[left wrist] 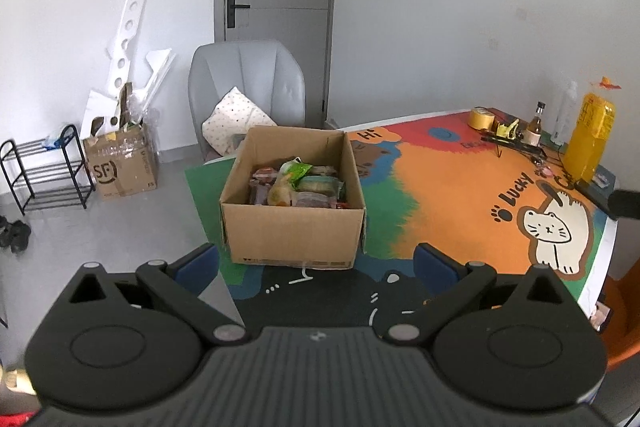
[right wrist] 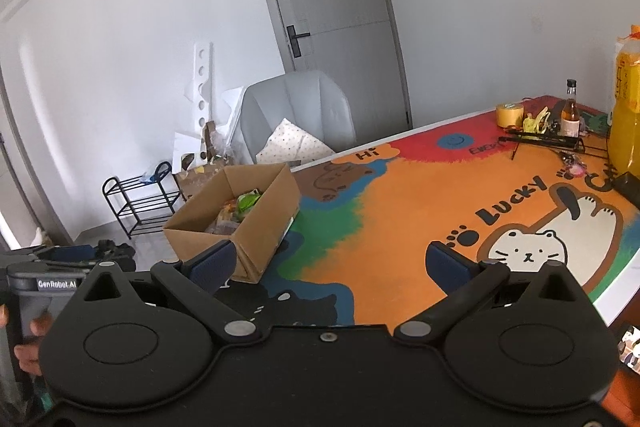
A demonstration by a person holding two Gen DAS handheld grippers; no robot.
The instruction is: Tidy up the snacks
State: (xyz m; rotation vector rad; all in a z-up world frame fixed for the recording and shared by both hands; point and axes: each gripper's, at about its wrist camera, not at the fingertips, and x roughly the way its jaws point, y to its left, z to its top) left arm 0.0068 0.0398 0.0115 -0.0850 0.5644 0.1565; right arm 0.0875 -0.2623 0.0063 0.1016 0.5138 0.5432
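Left gripper (left wrist: 316,263): nearest the lens; blue-padded fingers spread wide, nothing between them, hovering over the near table edge.
Right gripper (right wrist: 328,267): spread equally wide, empty, above the orange part of the mat.
Brown open-topped cardboard box (left wrist: 294,227): at 12 o'clock just beyond the left gripper; at 10 o'clock from the right. Stands on the colourful cat-print table mat (left wrist: 460,195).
Assorted wrapped snack packets (left wrist: 298,185): piled loosely inside the box, a green pouch on top.
Far clutter: tall yellow bottle (left wrist: 590,137) and yellow tape roll (left wrist: 482,118) at 2 o'clock, well apart from the box.
Mat around box: no packets visible.
Step (judgement): fits either snacks gathered in, or awaiting sorting out; cannot tell which.
Next move: undetermined; any reach into the box needs a descent over its rim.
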